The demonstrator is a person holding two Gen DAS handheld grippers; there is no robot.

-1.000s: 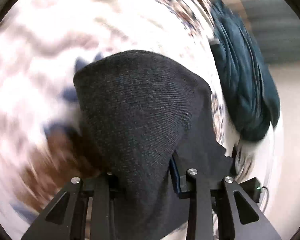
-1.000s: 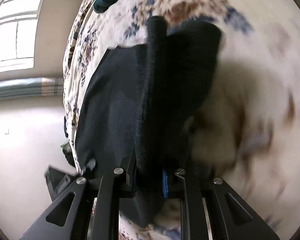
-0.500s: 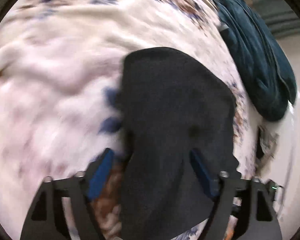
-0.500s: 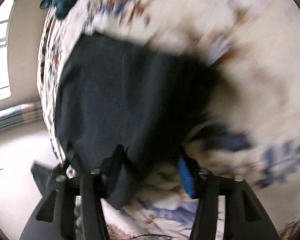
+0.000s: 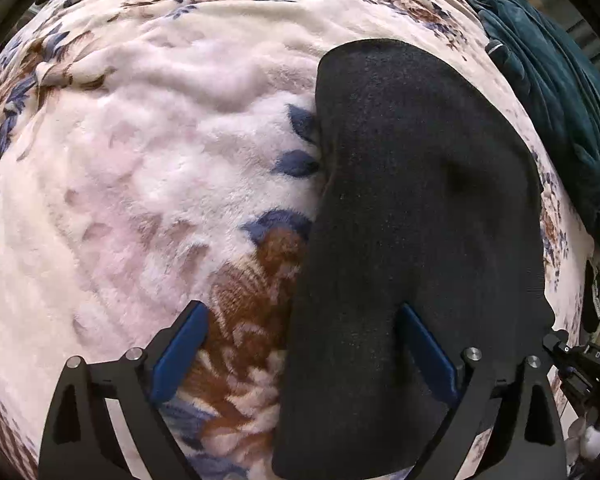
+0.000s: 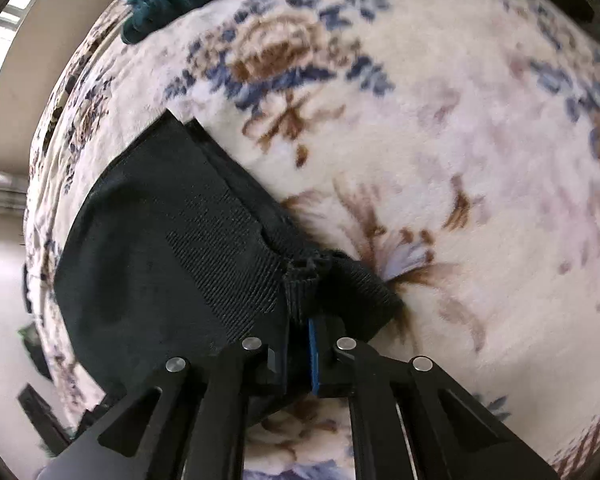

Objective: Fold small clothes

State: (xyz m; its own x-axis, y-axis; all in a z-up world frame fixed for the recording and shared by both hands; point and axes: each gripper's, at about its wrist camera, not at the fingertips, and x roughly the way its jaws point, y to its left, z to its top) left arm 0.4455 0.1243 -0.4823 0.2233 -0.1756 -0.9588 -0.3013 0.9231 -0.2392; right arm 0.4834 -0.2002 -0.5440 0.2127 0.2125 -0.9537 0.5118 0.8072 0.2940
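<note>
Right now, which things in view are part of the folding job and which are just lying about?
In the job:
- black knitted garment, flat on the blanket
- left gripper, open over it
- right gripper, shut on its edge

Lying about:
- dark teal bundled cloth
- cream floral fleece blanket, the work surface

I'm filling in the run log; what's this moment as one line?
step: folding black garment | left gripper: jaws open over it | right gripper: jaws shut on its edge | surface: floral blanket
</note>
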